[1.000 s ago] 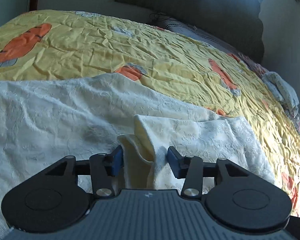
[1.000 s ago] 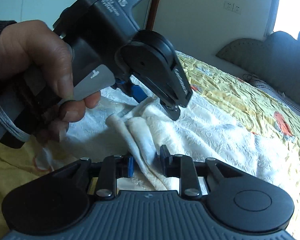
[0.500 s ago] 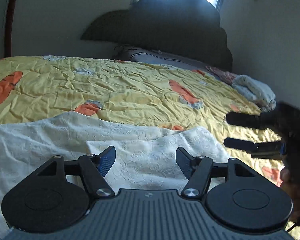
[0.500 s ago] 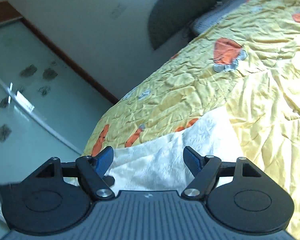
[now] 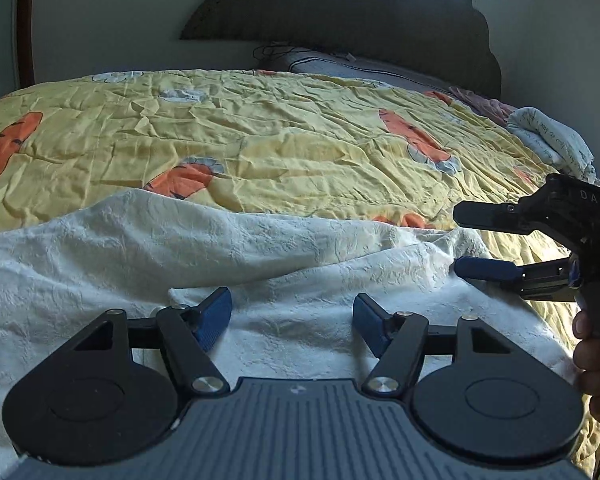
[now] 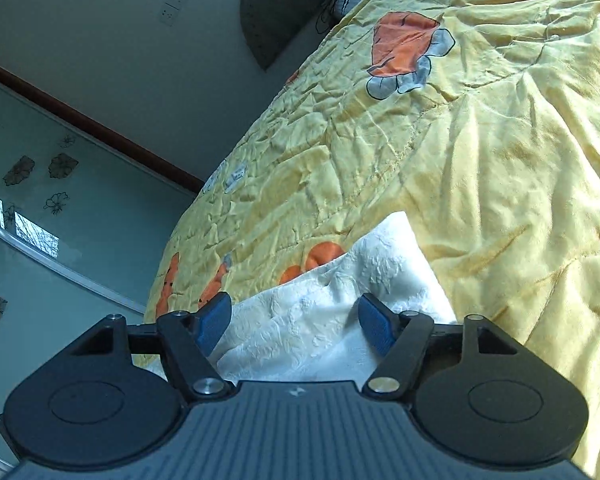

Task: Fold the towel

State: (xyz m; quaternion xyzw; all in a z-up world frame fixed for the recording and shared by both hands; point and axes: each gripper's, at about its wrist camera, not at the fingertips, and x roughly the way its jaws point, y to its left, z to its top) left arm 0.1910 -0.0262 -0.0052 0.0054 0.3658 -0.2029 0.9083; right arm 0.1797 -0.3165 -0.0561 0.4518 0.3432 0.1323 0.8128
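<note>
We judged a fold just laid: both tongs, left [image 5: 292, 322] & right [image 6: 294, 326], gaped wide, empty, over towel [image 5: 140, 252] on bed [image 5: 280, 140]; right had just narrowed slightly; next needs regrip at an edge.

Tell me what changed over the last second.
Both grippers let go of the towel: the left gripper and right gripper now stand open, the right swung out to the towel's right end. The towel lies on the yellow quilt as before.
</note>
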